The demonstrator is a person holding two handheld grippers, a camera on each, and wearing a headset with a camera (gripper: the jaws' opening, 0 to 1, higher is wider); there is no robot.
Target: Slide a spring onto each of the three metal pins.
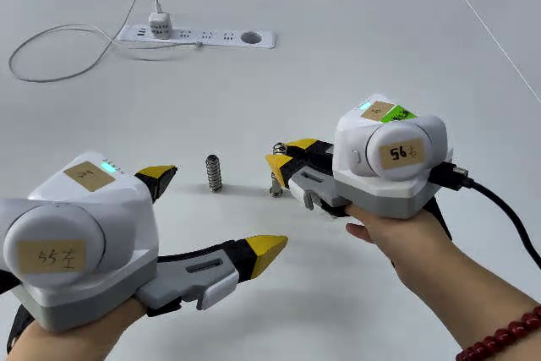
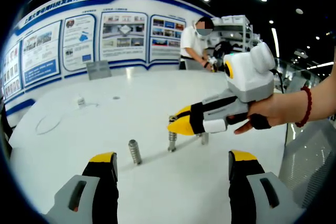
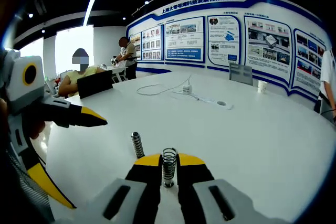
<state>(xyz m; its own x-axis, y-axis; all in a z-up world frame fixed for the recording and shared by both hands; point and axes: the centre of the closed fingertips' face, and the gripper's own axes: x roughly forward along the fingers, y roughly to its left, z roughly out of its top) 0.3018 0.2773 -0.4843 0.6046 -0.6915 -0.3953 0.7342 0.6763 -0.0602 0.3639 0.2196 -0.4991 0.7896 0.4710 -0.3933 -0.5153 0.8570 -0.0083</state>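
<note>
The right gripper (image 3: 168, 161) has its jaws closed narrowly on an upright spring (image 3: 168, 167), held low over the surface (image 1: 372, 31). Directly under the jaws stands a pin (image 2: 172, 141); I cannot tell whether the spring is already over it. Just to that pin's left, toward the left edge of the surface, another pin (image 1: 214, 172) stands upright with a coil already on it. A third pin (image 2: 204, 138) stands just on the other side, partly behind the right gripper. The left gripper (image 1: 211, 213) hovers nearer the person's edge with its jaws wide apart and nothing between them. A power strip (image 1: 199, 36) lies toward the far edge, well apart from the pins.
</note>
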